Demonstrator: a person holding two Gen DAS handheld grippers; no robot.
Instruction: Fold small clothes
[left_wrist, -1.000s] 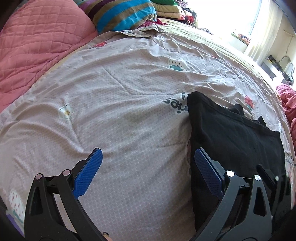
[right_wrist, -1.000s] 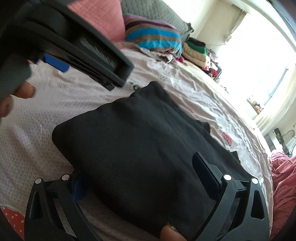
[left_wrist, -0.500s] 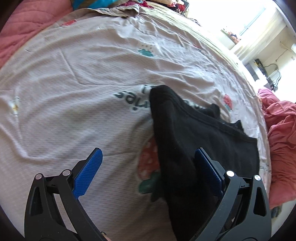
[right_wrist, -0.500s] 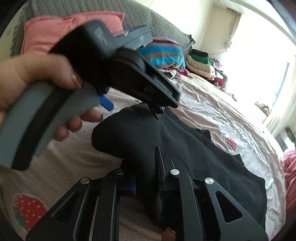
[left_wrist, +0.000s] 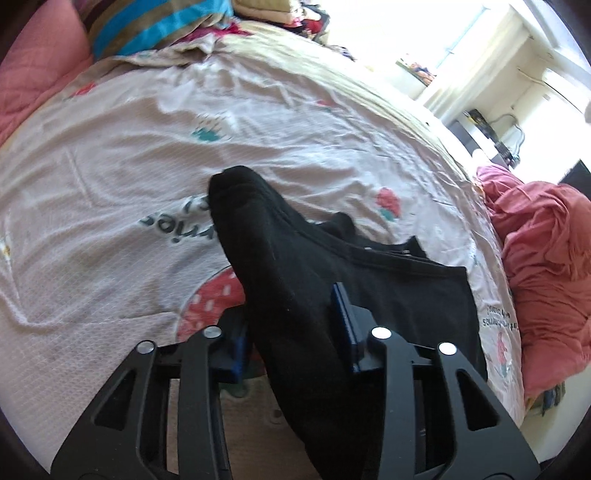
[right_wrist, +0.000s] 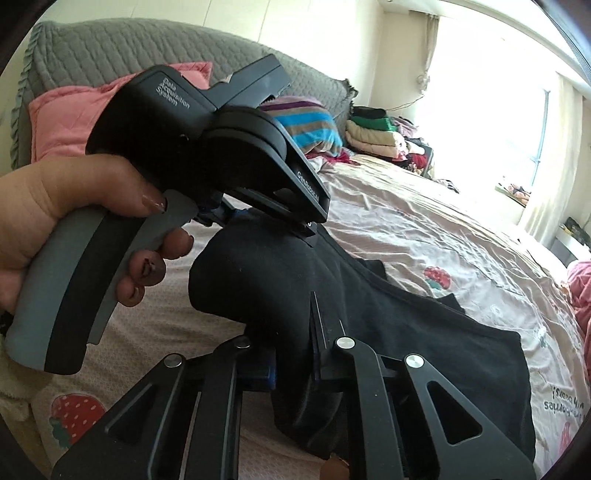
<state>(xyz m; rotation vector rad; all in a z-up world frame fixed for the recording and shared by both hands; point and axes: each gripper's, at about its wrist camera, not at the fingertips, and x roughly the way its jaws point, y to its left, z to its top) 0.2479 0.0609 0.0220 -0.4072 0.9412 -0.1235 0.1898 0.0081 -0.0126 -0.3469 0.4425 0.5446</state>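
The left gripper (left_wrist: 295, 332) has its jaws clamped on a raised ridge of the black garment (left_wrist: 388, 295), the blue pads (left_wrist: 343, 321) pressing the cloth from both sides. The right gripper (right_wrist: 291, 354) is likewise closed on a bunched edge of the same garment (right_wrist: 424, 339), nearer the camera. Between the two grips the cloth humps up; the rest of it lies flat on the bedsheet (left_wrist: 110, 166), which is pale with strawberry prints and lettering. In the right wrist view the person's left hand (right_wrist: 74, 206) grips the grey handle of the left gripper. Farther out sit a pink quilted pillow (right_wrist: 74, 122), a striped blanket (right_wrist: 310, 125), a pile of folded clothes (right_wrist: 373, 133) and a crumpled pink cloth (left_wrist: 546, 266) at the bed's edge
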